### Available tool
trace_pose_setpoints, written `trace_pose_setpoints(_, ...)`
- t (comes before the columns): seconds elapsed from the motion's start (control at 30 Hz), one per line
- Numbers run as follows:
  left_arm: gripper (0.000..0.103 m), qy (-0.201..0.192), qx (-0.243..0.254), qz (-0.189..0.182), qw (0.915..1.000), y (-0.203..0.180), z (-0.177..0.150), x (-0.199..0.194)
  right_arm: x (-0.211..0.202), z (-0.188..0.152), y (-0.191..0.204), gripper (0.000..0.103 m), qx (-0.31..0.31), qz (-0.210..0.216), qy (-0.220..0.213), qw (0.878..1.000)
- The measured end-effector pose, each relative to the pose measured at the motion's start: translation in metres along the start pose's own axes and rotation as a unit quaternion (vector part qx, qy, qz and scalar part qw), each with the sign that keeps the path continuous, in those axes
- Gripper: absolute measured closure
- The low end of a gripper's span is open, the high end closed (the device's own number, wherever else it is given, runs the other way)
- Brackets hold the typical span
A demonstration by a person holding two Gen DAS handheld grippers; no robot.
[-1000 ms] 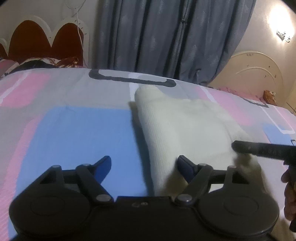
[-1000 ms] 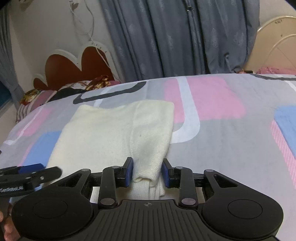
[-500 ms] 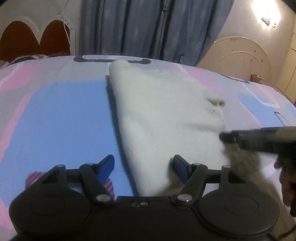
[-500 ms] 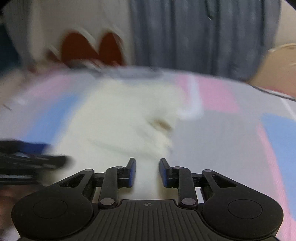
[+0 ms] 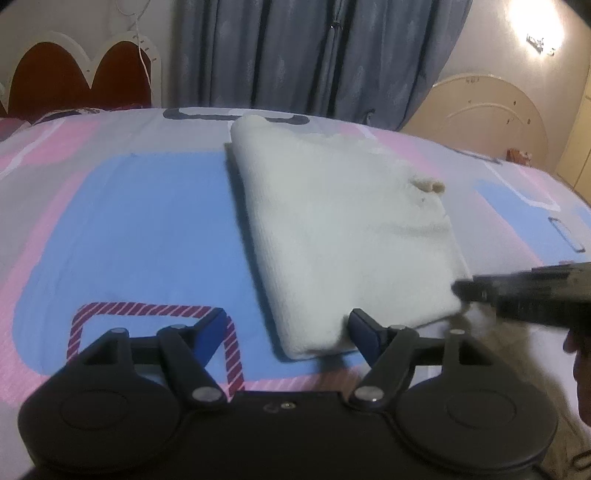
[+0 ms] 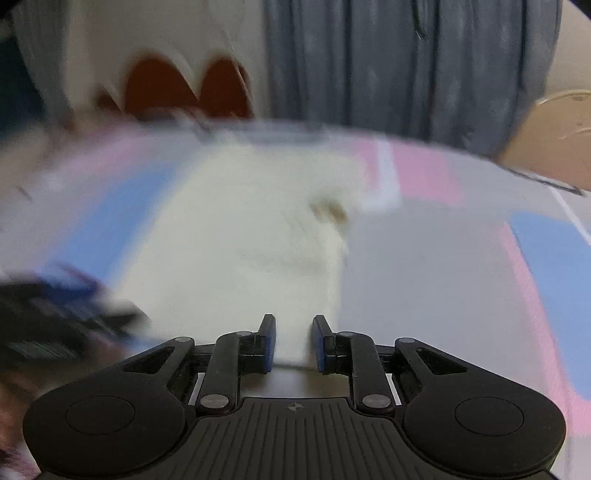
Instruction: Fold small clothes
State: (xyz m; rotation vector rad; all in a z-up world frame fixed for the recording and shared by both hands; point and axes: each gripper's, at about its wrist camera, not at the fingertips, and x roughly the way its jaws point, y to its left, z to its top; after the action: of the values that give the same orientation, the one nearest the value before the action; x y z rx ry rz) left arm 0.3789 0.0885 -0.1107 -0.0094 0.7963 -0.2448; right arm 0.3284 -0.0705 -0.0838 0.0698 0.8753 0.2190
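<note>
Left gripper [image 5: 288, 326] and right gripper [image 6: 293, 341] are each showing a matte black body with two round side discs, jointed black linkage arms pinned by silver screws, and blue-padded fingers [image 5: 364, 330], the right's base carrying ribbed grooves and a small crosshair mark.

bedspread [image 5: 122, 229] covers the whole surface: grey base with blue and pink blocks, white outlines, one maroon-striped rectangle outline [image 5: 147, 317] near the bottom. grey-blue curtains [image 5: 314, 55] hang closed behind the bed. scalloped headboard [image 5: 74, 70], white edge with dark red panels, far left, thin white cord [image 5: 142, 51] hanging in front of it. cream arched board [image 5: 484, 114] far right, lit wall lamp [image 5: 532, 26] above it. right wrist view is motion-blurred
</note>
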Motion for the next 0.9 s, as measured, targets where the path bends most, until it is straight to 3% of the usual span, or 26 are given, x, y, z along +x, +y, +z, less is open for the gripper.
trace_pose_setpoints(0.23, 0.032, 0.007, 0.003, 0.014, 0.9999, -0.005, 0.0, -0.007, 0.001, 0.007, -0.002, 0.083, 0.004, 0.0, 0.008, 1.0)
trace_pose_setpoints(0.47, 0.032, -0.004, 0.008, 0.018, 0.9998, -0.021, -0.009, -0.04, -0.058, -0.001, -0.01, 0.083, 0.032, 0.014, -0.043, 0.998)
trace_pose_setpoints(0.67, 0.031, -0.044, 0.005, 0.014, 0.9989, -0.045, -0.018, -0.096, -0.118, -0.008, -0.015, 0.083, 0.037, 0.033, -0.084, 0.995)
trace_pose_setpoints(0.9, 0.025, -0.094, 0.015, 0.021, 0.9952, -0.076, -0.052, -0.19, -0.202, -0.046, -0.006, 0.082, -0.017, 0.05, -0.119, 0.991)
